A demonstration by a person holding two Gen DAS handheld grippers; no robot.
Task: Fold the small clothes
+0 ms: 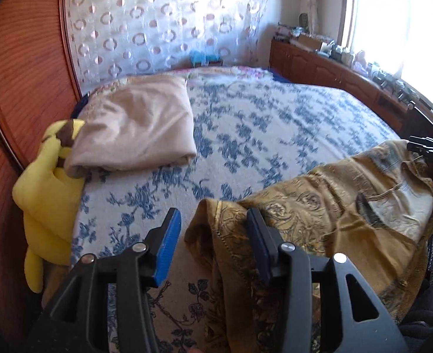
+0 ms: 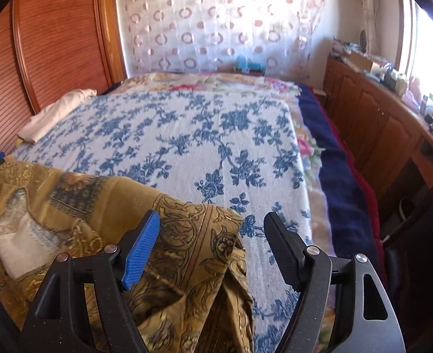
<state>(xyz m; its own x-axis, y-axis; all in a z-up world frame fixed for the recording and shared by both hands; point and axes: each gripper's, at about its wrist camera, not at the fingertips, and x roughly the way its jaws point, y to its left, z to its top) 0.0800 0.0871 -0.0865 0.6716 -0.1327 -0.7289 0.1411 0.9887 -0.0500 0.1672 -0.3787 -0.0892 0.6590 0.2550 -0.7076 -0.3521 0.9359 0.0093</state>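
Observation:
A golden-brown patterned garment (image 1: 334,206) lies in a rumpled fold across the near edge of the bed. Its left corner sits between the fingers of my left gripper (image 1: 213,214), whose jaws stand apart without the pads pressing on the cloth. In the right wrist view the garment (image 2: 69,206) spreads to the left, and its right corner lies inside my right gripper (image 2: 212,216). That gripper is wide open, with a bare gap between the cloth and the black finger (image 2: 284,250). Each gripper shows at the edge of the other's view.
The bed carries a white cover with blue flowers (image 2: 201,135). A folded beige blanket (image 1: 134,126) and a yellow plush toy (image 1: 48,188) lie by the wooden headboard (image 1: 25,73). Wooden cabinets (image 2: 378,123) with clutter on top run under the bright window at right.

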